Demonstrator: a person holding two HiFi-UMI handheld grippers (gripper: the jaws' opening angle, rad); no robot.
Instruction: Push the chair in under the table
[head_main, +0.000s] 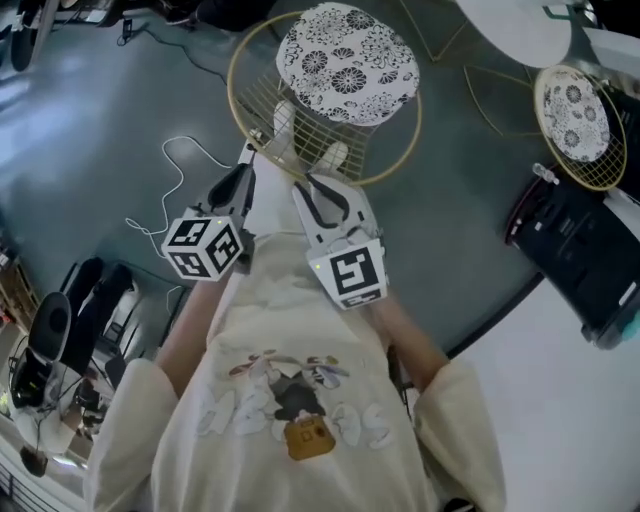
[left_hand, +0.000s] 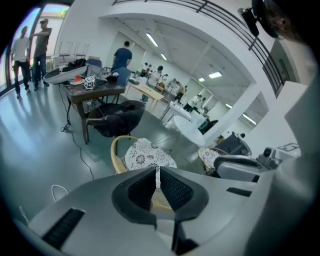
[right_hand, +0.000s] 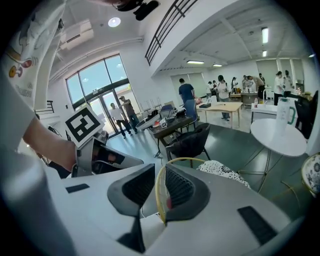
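A second gold wire chair with a black-and-white floral cushion (head_main: 578, 120) is parked off to the right, well apart from the rest. A black hard case (head_main: 575, 250) is laid on the floor just below it in the head view. A thin white cable (head_main: 175, 165) is looped across the grey-green floor (head_main: 90, 120). Further back, a dark wooden desk (left_hand: 95, 92) is piled with gear, with a black office chair (left_hand: 117, 117) tucked beside it. Two people (left_hand: 41, 50) are seen by the glass doors (right_hand: 107, 100), and a bigger group (right_hand: 235, 85) is gathered round a light wooden table (right_hand: 227, 106).
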